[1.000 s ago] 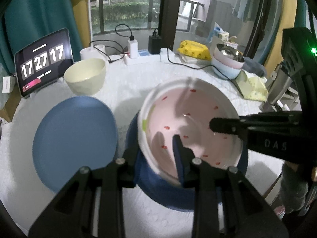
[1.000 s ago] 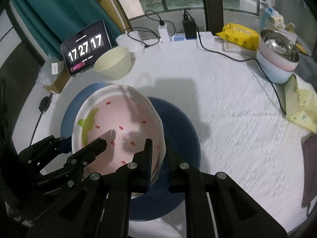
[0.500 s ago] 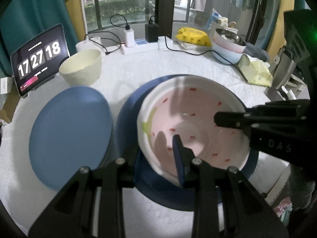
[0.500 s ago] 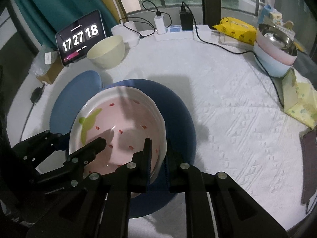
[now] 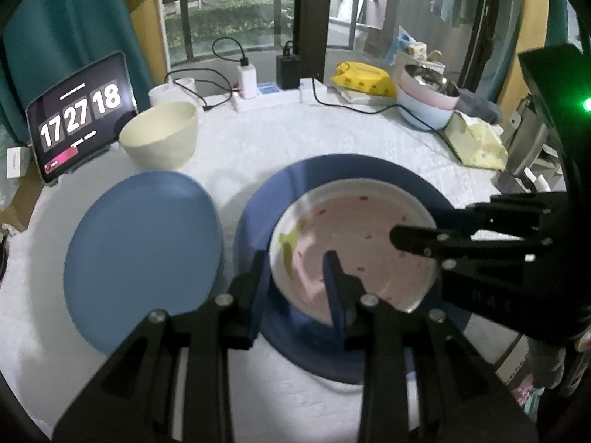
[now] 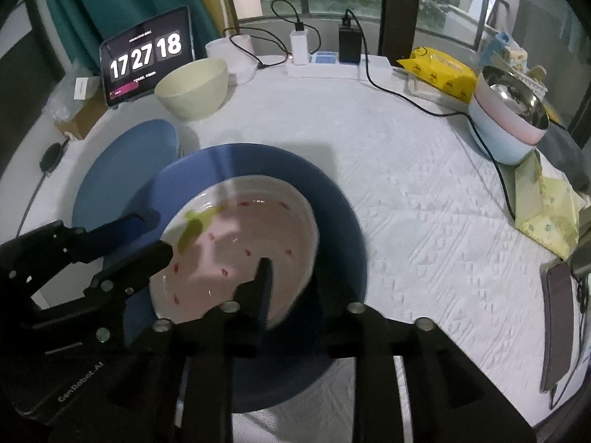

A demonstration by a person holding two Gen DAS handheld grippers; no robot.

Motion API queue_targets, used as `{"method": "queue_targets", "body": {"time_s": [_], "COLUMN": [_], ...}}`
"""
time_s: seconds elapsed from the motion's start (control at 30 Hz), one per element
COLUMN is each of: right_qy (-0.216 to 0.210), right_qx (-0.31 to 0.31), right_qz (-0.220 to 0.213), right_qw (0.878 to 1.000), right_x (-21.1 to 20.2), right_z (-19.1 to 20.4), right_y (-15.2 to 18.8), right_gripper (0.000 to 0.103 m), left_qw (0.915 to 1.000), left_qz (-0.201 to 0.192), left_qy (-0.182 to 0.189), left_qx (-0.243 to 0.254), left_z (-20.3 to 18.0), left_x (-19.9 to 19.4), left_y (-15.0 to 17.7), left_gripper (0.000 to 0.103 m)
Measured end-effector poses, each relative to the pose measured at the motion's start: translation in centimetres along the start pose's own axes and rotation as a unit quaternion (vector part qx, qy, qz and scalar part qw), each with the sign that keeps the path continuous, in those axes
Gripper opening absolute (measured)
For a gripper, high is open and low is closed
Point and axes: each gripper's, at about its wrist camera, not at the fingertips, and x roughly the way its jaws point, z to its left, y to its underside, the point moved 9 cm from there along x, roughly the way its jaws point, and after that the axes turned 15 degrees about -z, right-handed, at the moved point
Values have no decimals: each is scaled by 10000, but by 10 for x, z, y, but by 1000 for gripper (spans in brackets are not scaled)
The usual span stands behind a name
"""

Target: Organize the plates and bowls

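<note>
A pink plate (image 5: pixel 354 229) with red flecks and a green mark lies over a larger dark blue plate (image 5: pixel 332 173) on the white cloth. My left gripper (image 5: pixel 295 265) is shut on its near-left rim, one finger inside and one outside. My right gripper (image 6: pixel 291 277) straddles the right rim of the pink plate (image 6: pixel 251 229). Its jaws are opening and the pads stand off the rim. The plate's right edge is blurred. A light blue plate (image 5: pixel 144 243) lies to the left, and a cream bowl (image 5: pixel 159 136) stands behind it.
A stack of pastel bowls with a steel one on top (image 6: pixel 506 125) stands at the back right beside a yellow cloth (image 6: pixel 546 206). A tablet clock (image 5: pixel 79 114), a power strip with cables (image 5: pixel 266 99) and a yellow packet (image 5: pixel 364 77) line the far edge. A phone (image 6: pixel 561 325) lies at the right edge.
The pink plate has sunk onto the dark blue plate, more of which now shows around it. My right jaws have spread off the rim. The left grip is unchanged.
</note>
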Motion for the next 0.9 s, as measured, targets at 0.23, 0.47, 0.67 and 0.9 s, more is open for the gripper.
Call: {"method": "queue_targets", "body": {"time_s": [0.23, 0.47, 0.67, 0.9], "right_qy": [193, 265, 189, 136], "right_qx": [-93, -151, -149, -178], "right_qz": [-163, -341, -441, -587], "right_qw": [9996, 9990, 9987, 9980], "right_x": [-9, -16, -16, -14], "right_z": [-2, 0, 6, 18], "right_y": [-10, -26, -41, -60], "right_gripper": [35, 35, 35, 36], "left_qw": [9998, 9993, 9981, 9963], "left_qz": [-176, -324, -530, -697], "left_qy": [-6, -35, -138, -258], "left_qx": [-65, -172, -272, -431], "left_z": [9, 20, 36, 60], "left_x": [-10, -17, -24, -28], "left_y": [-12, -23, -35, -46], "left_gripper": [31, 32, 32, 35]}}
